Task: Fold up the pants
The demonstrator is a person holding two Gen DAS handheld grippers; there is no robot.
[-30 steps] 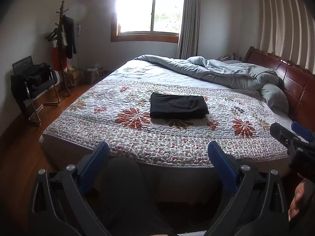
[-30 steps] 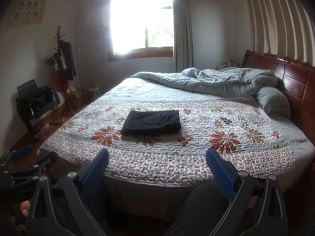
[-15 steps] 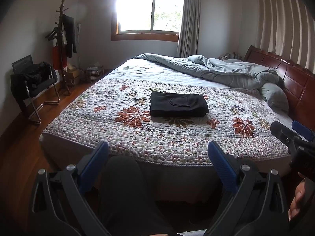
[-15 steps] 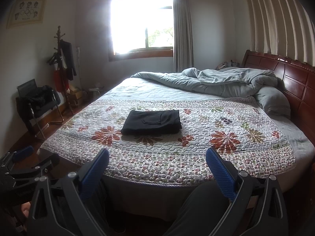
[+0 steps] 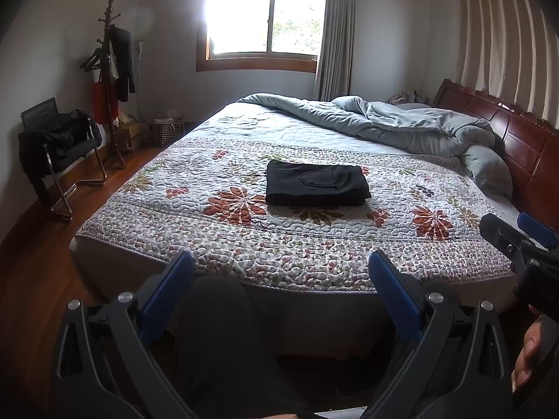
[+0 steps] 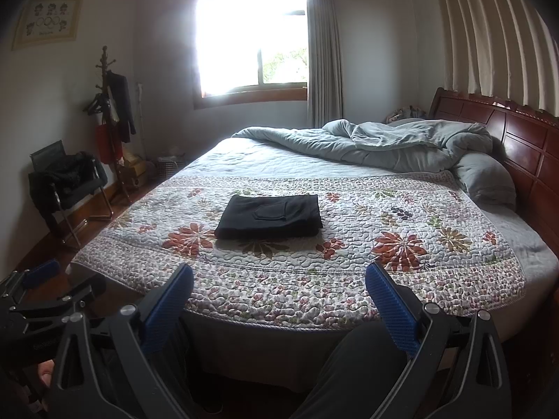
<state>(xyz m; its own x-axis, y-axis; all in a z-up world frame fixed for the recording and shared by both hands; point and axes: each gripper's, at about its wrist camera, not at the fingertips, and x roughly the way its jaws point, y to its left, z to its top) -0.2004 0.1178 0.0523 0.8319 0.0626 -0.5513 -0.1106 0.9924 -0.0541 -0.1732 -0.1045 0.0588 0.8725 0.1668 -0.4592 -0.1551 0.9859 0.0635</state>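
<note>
The black pants (image 5: 316,183) lie folded into a flat, thick rectangle on the bed (image 5: 104,244), on the quilted floral bedspread (image 5: 314,248), a back pocket showing on top. The cloth looks matte and smooth, its edges squared, with the layered fold facing the foot of the bed. The bedspread is stitched in wavy lines, with rust-red flowers on pale ground; one large flower sits just beside the pants' near left corner. Behind, a rumpled grey-blue duvet (image 5: 401,125) is heaped against the carved red-brown wooden headboard (image 5: 524,139).

The left hand-held gripper (image 5: 279,286) hangs off the foot of the bed, well apart from the pants, its ribbed blue pads (image 5: 393,293) spread wide with nothing between them. The right hand-held gripper (image 6: 279,289) is likewise spread and empty, its pads (image 6: 391,303) on black plastic arms, above the person's dark-trousered leg (image 6: 349,366).

By the far wall stand a black chair (image 5: 59,146) draped with dark clothing and a wooden coat stand (image 5: 110,80).

Compared with half a second ago, nothing has shifted: the pants lie in the same spot and both grippers keep the same wide spread and place.
</note>
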